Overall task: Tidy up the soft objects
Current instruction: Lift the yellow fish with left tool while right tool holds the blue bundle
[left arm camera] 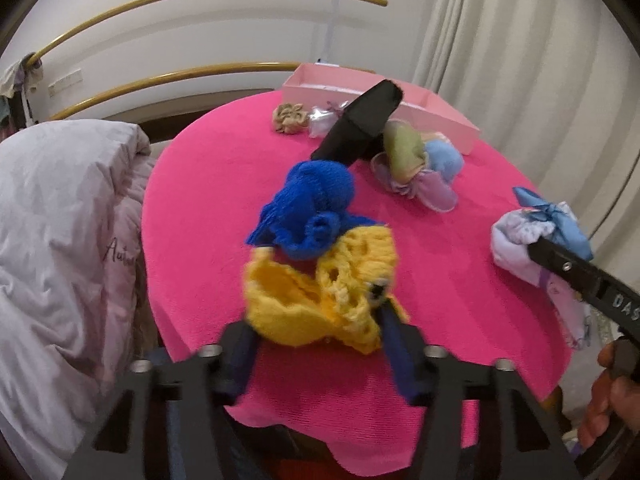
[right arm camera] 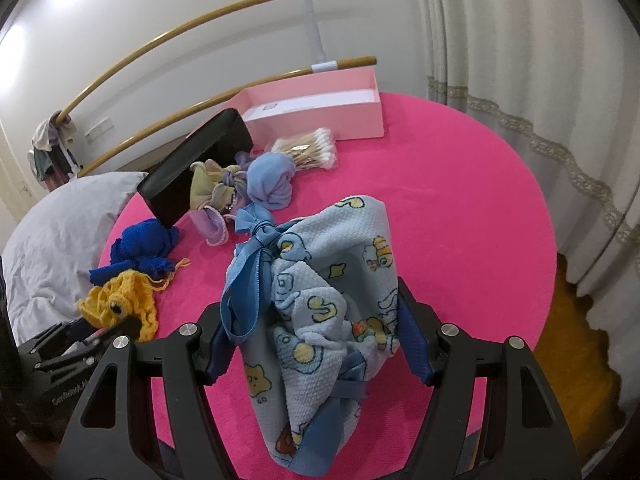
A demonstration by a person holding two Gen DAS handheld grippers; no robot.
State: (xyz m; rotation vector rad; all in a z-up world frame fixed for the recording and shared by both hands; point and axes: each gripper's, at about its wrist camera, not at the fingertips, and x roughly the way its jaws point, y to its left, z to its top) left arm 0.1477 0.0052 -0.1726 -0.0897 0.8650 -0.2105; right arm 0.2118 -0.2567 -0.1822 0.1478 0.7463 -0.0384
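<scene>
A crochet toy, its yellow part joined to a blue part, lies near the left edge of the pink round table. My left gripper is shut on the yellow part, both fingers pressing its sides. The right wrist view shows the same toy with the left gripper on it. My right gripper is shut on a light blue printed cloth bundle tied with blue ribbon. In the left wrist view this bundle sits at the right with a right finger on it.
A pink open box stands at the back, a black case leaning before it. Pastel scrunchies, a pale blue sock ball and cotton swabs lie nearby. A white quilt lies left; curtains hang right.
</scene>
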